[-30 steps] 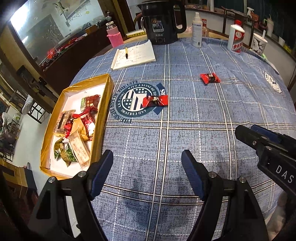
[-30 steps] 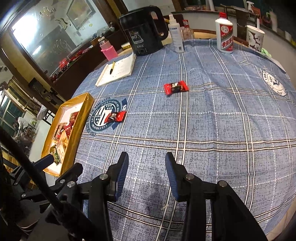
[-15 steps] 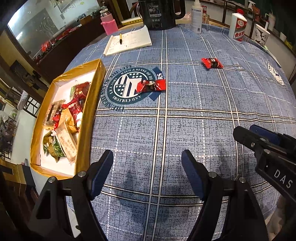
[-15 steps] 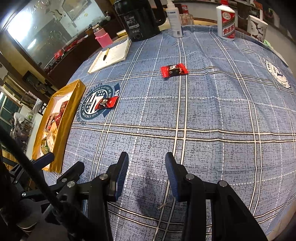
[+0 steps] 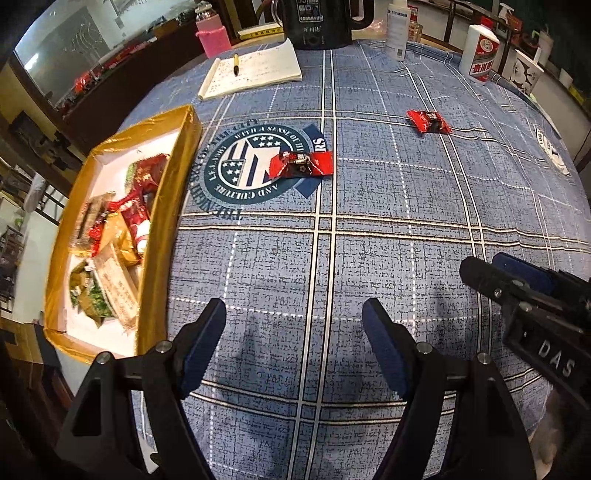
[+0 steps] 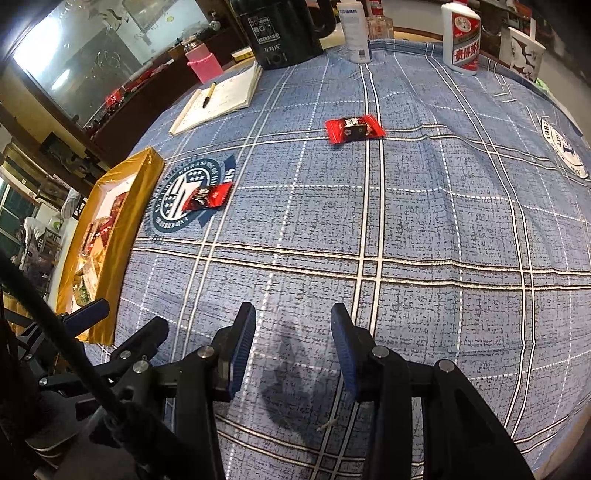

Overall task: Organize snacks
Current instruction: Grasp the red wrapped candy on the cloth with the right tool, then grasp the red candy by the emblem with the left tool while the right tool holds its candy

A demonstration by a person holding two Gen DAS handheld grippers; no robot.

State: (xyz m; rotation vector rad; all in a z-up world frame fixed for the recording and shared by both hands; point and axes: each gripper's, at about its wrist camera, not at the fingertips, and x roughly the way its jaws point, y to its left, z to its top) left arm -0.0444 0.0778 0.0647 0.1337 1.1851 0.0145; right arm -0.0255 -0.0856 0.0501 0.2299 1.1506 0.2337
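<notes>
Two red-and-black wrapped snacks lie on the blue plaid tablecloth. One snack (image 5: 301,164) (image 6: 208,197) rests on the round printed emblem, the other snack (image 5: 428,121) (image 6: 353,129) farther back to the right. A gold-rimmed box (image 5: 181,147) (image 6: 122,221) at the left edge holds several snack packets. My left gripper (image 5: 293,332) stands open and empty over bare cloth, well short of the emblem snack. My right gripper (image 6: 291,332) is open more narrowly, also empty, near the table's front. The right gripper's body (image 5: 528,295) shows at the right of the left wrist view.
At the back stand a black kettle (image 6: 280,33), an open notebook with a pen (image 5: 251,72), a pink bottle (image 5: 212,33), a white spray bottle (image 6: 354,29), a white liquor bottle (image 5: 482,55) and a paper cup (image 5: 526,72). The table drops off left of the box.
Both grippers have sunk a little toward the cloth and tipped downward, so the snacks and box sit closer and higher in view. Neither gripper's jaw width has visibly changed.
</notes>
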